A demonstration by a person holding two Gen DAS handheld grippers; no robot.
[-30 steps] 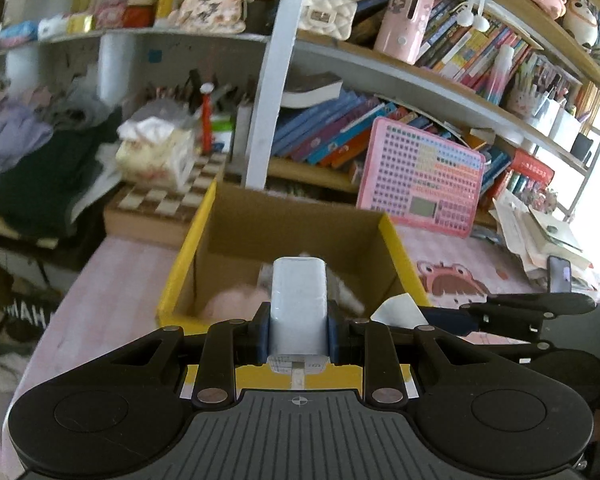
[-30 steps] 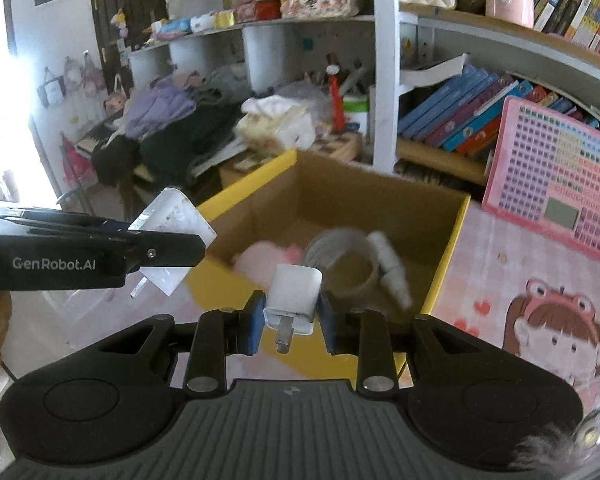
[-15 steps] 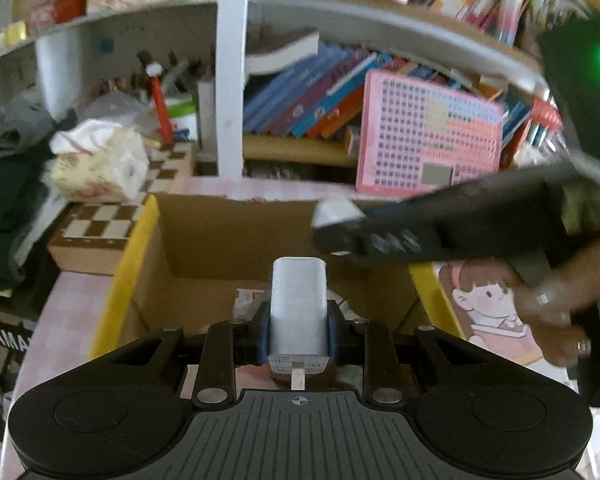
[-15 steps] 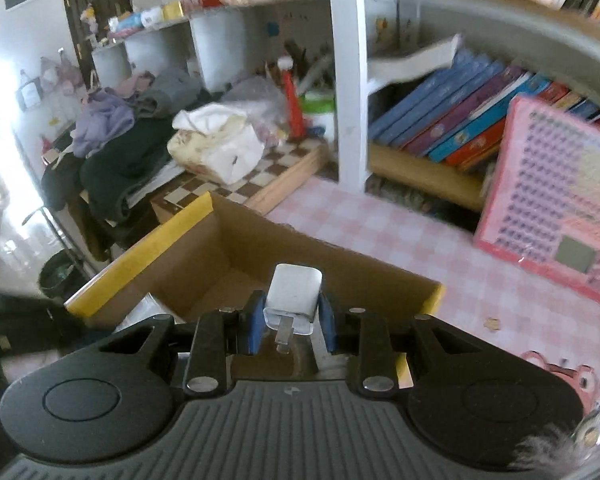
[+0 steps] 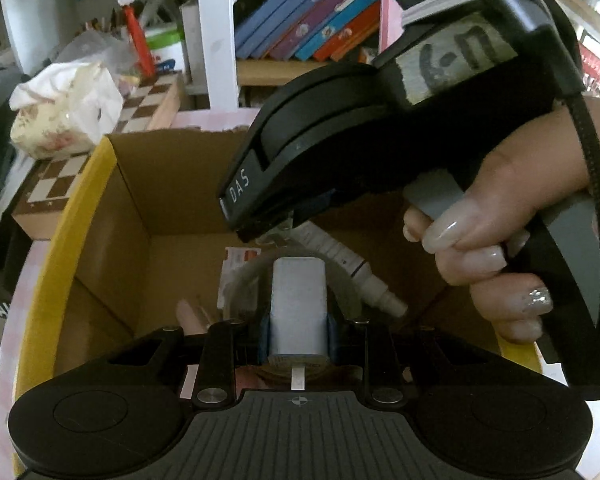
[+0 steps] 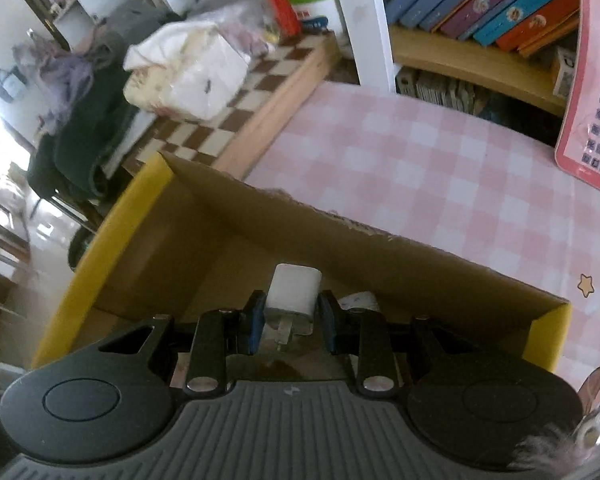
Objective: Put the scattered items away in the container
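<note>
Holding both grippers over the cardboard box, we grip one item in each. Our left gripper is clamped on a pale grey block, upright between its blue pads, above a clear tape roll and a white bottle on the box floor. Our right gripper pinches a white charger plug, prongs toward the camera, just inside the far wall. The right hand crosses the left view.

A cluttered home room: children's books on shelves, piled clothes, pink-checked tablecloth.
</note>
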